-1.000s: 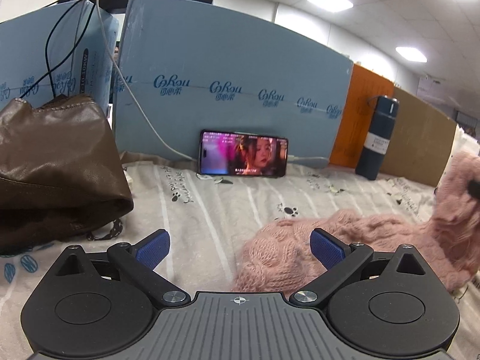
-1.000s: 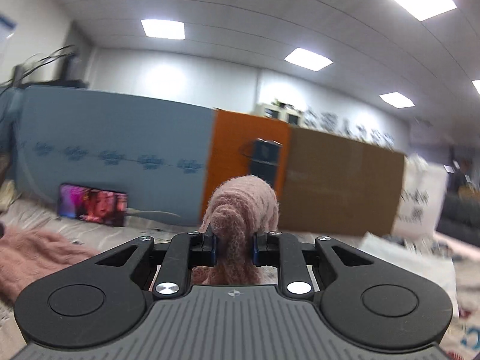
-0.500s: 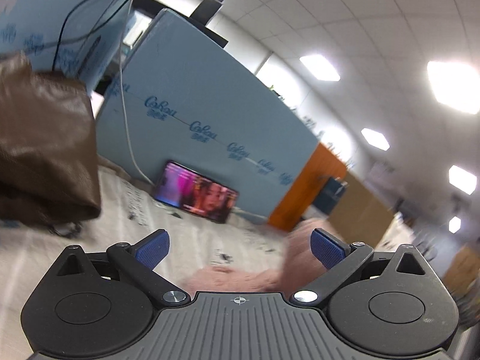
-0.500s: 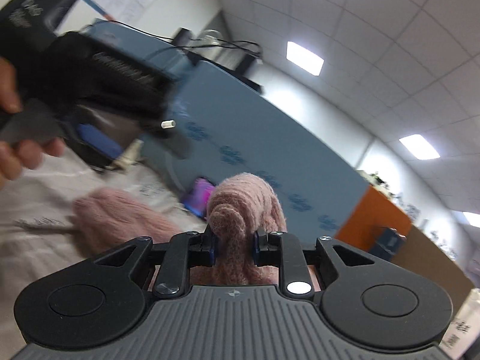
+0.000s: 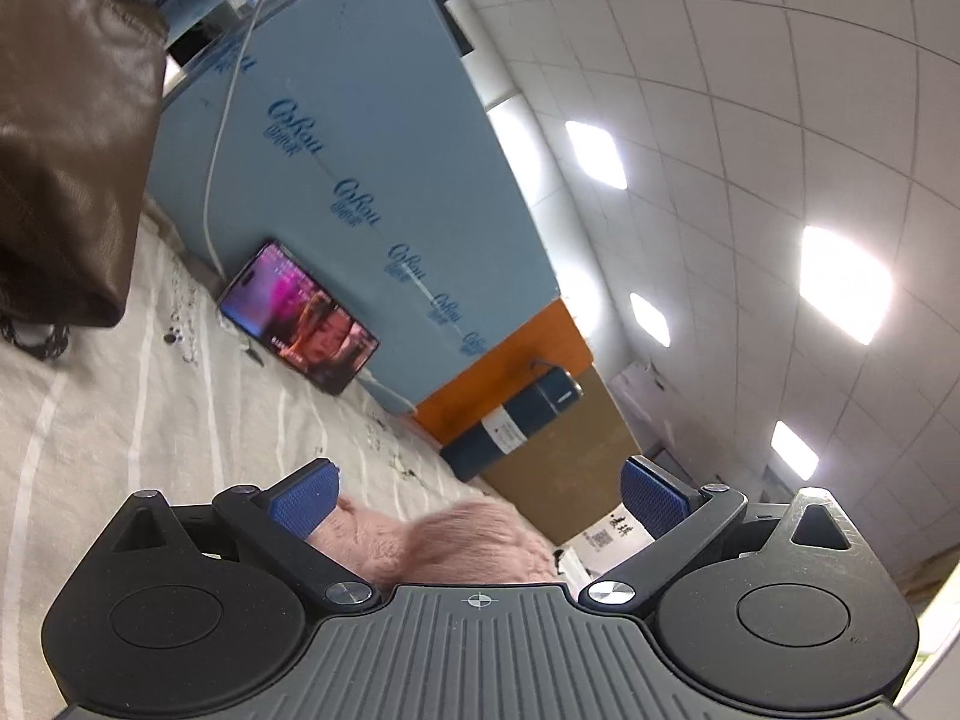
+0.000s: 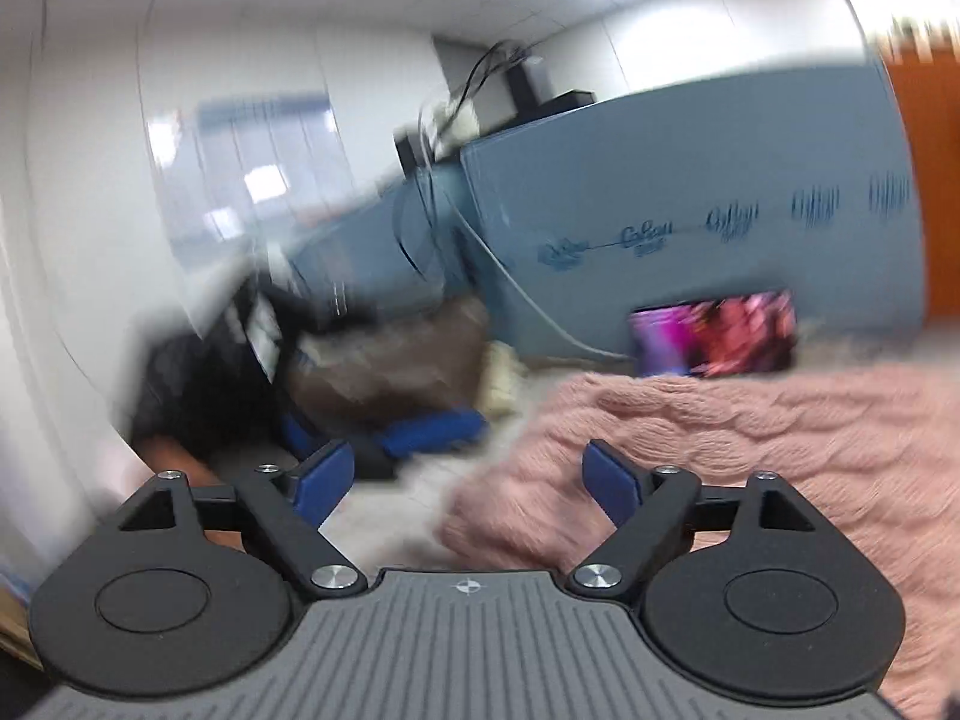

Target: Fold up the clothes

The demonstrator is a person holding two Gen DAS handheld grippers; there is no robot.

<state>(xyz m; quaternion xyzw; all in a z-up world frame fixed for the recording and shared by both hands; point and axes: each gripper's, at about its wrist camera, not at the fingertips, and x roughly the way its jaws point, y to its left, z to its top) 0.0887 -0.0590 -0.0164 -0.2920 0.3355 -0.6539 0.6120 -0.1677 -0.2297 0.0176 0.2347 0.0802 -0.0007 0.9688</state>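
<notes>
**A:** Left wrist view first. The left gripper [image 5: 477,495] is sitting rolled hard, jaws wide apart, nothing pinched. The fuzzy pink knitted sweater [image 5: 444,543] is lying low between the blue pads, against the left pad [image 5: 303,498], on the pale striped bedsheet with paw prints [image 5: 150,408].

**B:** Risk there?

**A:** With that roll, closing now is likely catching a stray top tuft, not a full edge. The fold would be dragging crooked. Also, the phone with the lit screen [image 5: 300,318] is leaning on the light blue foam board [image 5: 372,138], and the dark blue cylindrical flask [image 5: 510,426] is standing just beyond the knit. A wide sweep could be knocking either one.

**B:** Right wrist view?

**A:** Heavily blurred. The right gripper [image 6: 468,477] has just been opening; jaws are standing apart, nothing between them. The sweater [image 6: 750,450] is lying flat to the right, its edge under the right pad [image 6: 612,483].

**B:** So the cloth is released.

**A:** Yes. The risk is that loose knit is snagging on the pad as the tool is pulling off, undoing the fold just laid. The brown leather bag [image 6: 384,372] and the other gripper's blue pads [image 6: 432,432] are close on the left, so the two tools could be colliding.

**B:** Fold quality?

**A:** Cannot tell from this blur.
</notes>
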